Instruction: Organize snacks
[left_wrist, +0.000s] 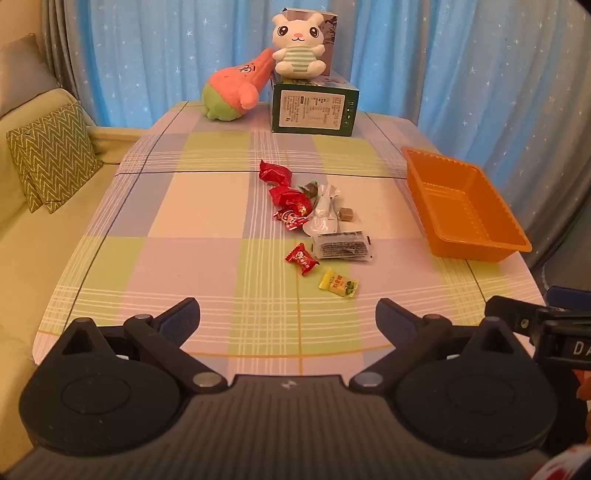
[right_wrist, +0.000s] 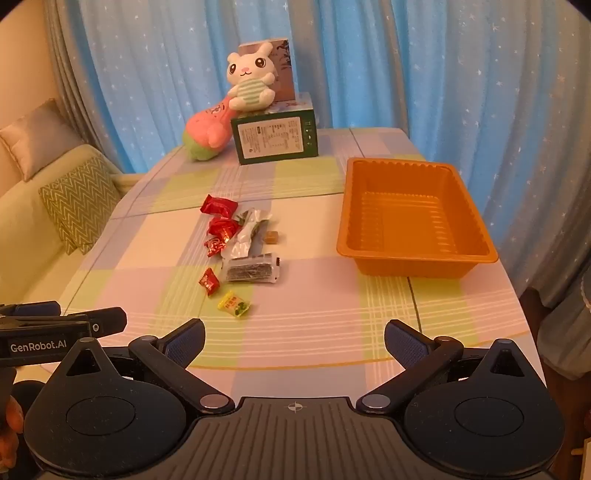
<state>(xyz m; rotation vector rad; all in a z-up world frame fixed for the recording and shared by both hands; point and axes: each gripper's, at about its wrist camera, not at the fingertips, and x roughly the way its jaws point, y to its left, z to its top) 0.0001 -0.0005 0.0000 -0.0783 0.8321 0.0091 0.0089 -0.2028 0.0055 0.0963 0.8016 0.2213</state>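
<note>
Two grippers hang above the near edge of the table (left_wrist: 207, 229), both tilted down toward it. The left gripper (left_wrist: 288, 317) has its jaws spread wide with nothing between them, and the right gripper (right_wrist: 294, 338) is just as wide and empty. Each shows at the edge of the other's view.

Snacks lie in a loose line down the middle of the checked cloth: red candies (left_wrist: 275, 172) at the far end, a silver wrapper (left_wrist: 325, 210) and a small brown cube (left_wrist: 347, 214) beside them, a dark clear packet (left_wrist: 341, 246) nearer, then one red candy (left_wrist: 301, 258) and a yellow candy (left_wrist: 339, 283) closest to the grippers.

An orange tray (right_wrist: 476, 236) sits to the right of the snacks, well apart from them, with nothing inside. At the far edge a green box (left_wrist: 314, 112) carries a white plush (left_wrist: 300, 44), and a pink plush (left_wrist: 236, 86) leans against the box.
</note>
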